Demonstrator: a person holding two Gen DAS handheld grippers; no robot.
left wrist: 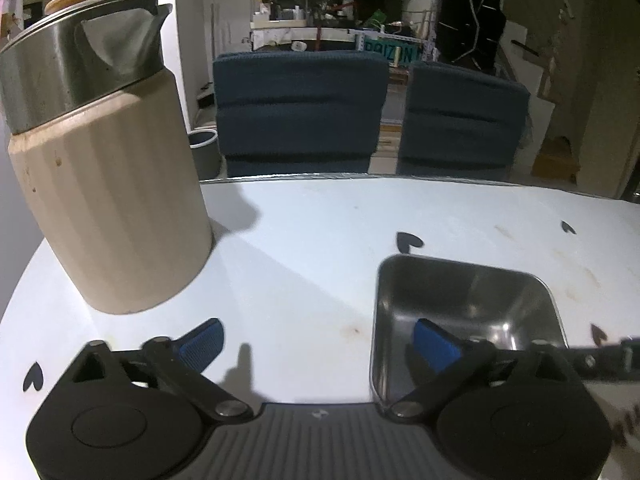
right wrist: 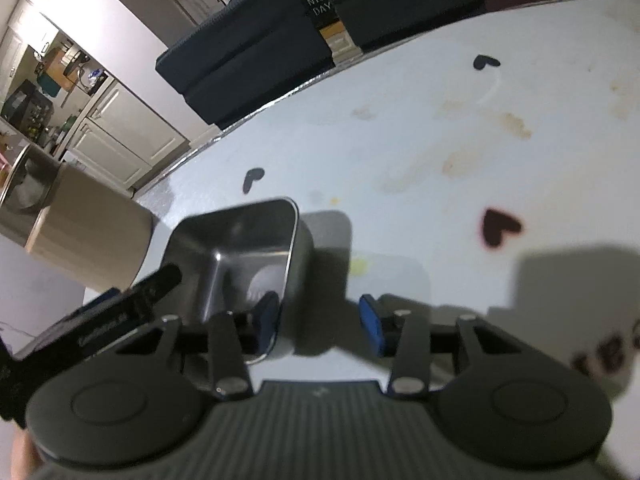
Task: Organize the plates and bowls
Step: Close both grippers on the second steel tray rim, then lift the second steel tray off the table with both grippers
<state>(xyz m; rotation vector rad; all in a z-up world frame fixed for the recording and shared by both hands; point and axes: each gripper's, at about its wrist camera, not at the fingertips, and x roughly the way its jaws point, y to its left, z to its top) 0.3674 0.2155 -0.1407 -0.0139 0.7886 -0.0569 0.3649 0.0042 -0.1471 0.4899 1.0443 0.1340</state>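
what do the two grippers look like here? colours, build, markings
Both match: the left gripper and right gripper have black linkage arms on silver pivot pins, two round black housings, a ribbed dark grey centre plate with a small pale logo, and blue textured pads. No cables or sleeves visible.

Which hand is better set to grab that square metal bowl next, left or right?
Right, probably. The right gripper already straddles one wall of the square metal bowl, one finger inside, one outside. The left gripper stands wide, with one finger at the bowl's other wall.
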